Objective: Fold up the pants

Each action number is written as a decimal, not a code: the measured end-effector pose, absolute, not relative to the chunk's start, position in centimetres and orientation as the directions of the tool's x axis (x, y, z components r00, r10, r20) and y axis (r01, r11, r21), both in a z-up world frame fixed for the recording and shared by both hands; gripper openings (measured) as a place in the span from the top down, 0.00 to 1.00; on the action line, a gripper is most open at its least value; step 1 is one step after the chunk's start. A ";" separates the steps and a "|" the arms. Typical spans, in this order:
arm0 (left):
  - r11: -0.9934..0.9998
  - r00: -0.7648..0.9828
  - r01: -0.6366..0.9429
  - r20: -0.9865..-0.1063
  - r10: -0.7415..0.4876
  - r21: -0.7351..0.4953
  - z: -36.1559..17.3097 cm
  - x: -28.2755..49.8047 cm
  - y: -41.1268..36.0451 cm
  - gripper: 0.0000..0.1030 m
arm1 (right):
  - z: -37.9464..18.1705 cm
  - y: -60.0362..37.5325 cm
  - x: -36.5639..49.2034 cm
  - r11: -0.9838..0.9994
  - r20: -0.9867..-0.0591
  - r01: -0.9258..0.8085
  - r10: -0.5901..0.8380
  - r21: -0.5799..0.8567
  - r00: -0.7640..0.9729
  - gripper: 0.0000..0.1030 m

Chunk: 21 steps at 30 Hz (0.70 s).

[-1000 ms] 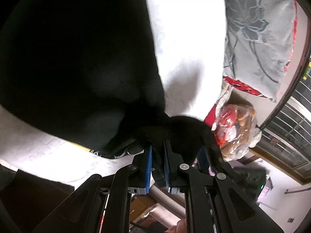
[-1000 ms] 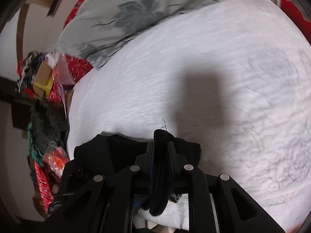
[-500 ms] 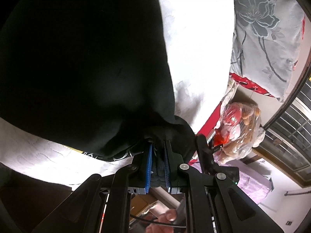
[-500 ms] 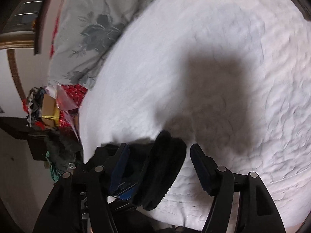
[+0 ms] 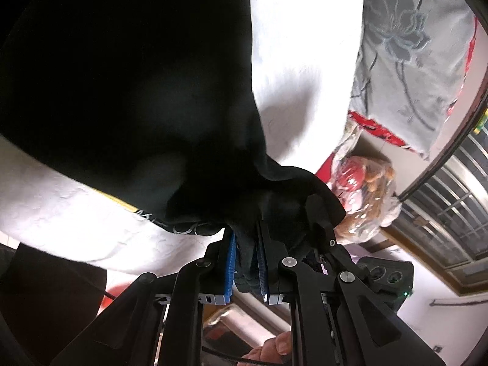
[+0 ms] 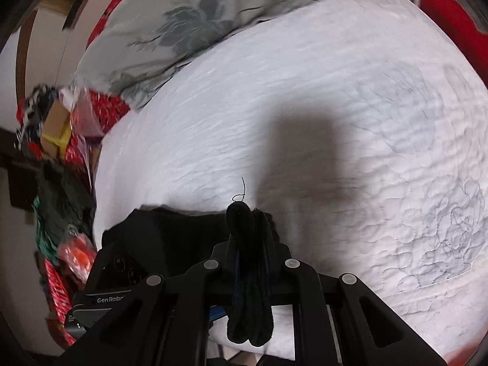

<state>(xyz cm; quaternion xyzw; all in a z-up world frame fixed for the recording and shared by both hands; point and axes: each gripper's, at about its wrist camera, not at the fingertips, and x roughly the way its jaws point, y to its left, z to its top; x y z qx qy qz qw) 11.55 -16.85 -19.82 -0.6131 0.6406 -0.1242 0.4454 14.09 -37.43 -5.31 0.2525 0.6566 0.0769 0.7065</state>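
Pants (image 5: 128,85) — far edges out of frame

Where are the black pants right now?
Black pants fill the left wrist view's left, draped over the white quilt, an edge pinched in the left gripper.

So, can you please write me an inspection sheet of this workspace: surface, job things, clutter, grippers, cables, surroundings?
Surface: white quilted bedspread with a stitched flower pattern.
Job's things: black pants spread over the bedspread, one edge bunched at the near side.
Clutter: plastic bag with red and brown contents beside the bed; boxes and red bags piled at the bedside.
Grippers: left gripper shut on a fold of the pants between its blue-padded fingers; right gripper has just been closing, now shut on bunched pants fabric.
Cables: thin black cable near a hand under the left gripper.
Surroundings: grey flowered pillow at the head of the bed; barred window.
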 end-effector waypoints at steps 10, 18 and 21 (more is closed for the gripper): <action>0.137 0.234 -0.727 -0.430 -0.872 -0.672 -21.4 11.2 -8.2 0.87 | -5.2 -27.7 15.5 0.894 -0.901 0.119 0.428 0.433 0.067 0.89; 0.123 0.277 -0.753 -0.481 -0.832 -0.647 -22.0 10.6 -1.2 0.81 | -9.3 -21.5 15.2 0.852 -0.871 0.190 0.490 0.488 0.038 0.68; 0.151 0.290 -0.744 -0.518 -0.804 -0.651 -21.0 10.8 1.4 0.58 | -10.7 -20.8 14.6 0.818 -0.846 0.246 0.533 0.520 0.016 0.63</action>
